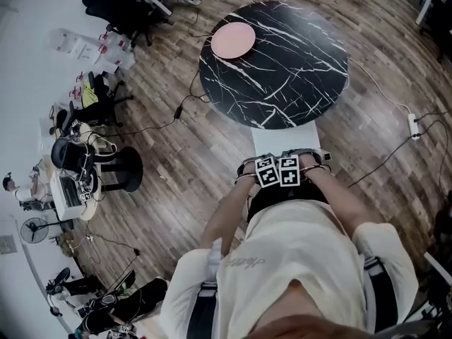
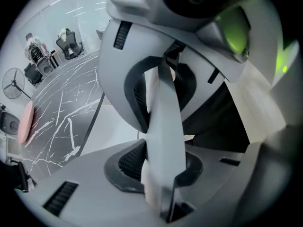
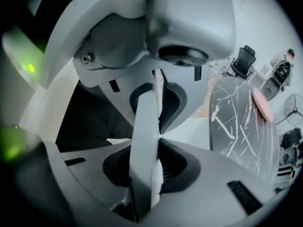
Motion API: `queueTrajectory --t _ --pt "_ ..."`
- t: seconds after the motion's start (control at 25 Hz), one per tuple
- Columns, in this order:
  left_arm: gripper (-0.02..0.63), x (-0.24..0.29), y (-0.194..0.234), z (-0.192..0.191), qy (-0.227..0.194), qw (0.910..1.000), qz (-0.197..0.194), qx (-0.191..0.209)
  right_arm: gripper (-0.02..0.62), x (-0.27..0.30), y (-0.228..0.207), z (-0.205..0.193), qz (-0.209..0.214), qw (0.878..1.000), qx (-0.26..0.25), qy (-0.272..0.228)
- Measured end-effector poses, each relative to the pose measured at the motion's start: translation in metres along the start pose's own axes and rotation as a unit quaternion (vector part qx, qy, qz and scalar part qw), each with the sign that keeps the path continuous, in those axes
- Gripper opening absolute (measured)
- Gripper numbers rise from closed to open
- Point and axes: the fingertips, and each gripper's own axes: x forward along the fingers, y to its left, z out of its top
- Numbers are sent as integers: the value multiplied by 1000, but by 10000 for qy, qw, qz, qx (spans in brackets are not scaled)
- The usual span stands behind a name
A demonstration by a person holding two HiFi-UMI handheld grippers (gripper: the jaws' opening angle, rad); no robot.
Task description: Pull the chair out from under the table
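Chair [image 1: 285, 137] mid-frame, seat partly out from under table [image 1: 296, 69] at upper centre. L hand-held gripper [image 1: 264, 167] & R hand-held gripper [image 1: 296, 162] both clamped on backrest [image 2: 163, 122] top edge. Risk: thin edge may slip from pads w/ jerky pull; chair could tip.

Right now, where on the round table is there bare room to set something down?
Most of the black marble table is bare: everything right of and nearer than the pink plate at its far-left edge. The seat of the white chair at the near rim is bare too. Crowded: the floor at left, with cables and black office chairs.
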Motion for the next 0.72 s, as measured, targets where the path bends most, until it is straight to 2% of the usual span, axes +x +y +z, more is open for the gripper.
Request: queueTrajectory --t 0.44,0.72 --pt "81 5 -30 -3 -46 10000 3 -70 85 2 31 0 39 10000 6 13" --pt "81 3 -47 -6 -12 9997 -156 180 86 1 50 4 71 9991 414 -45"
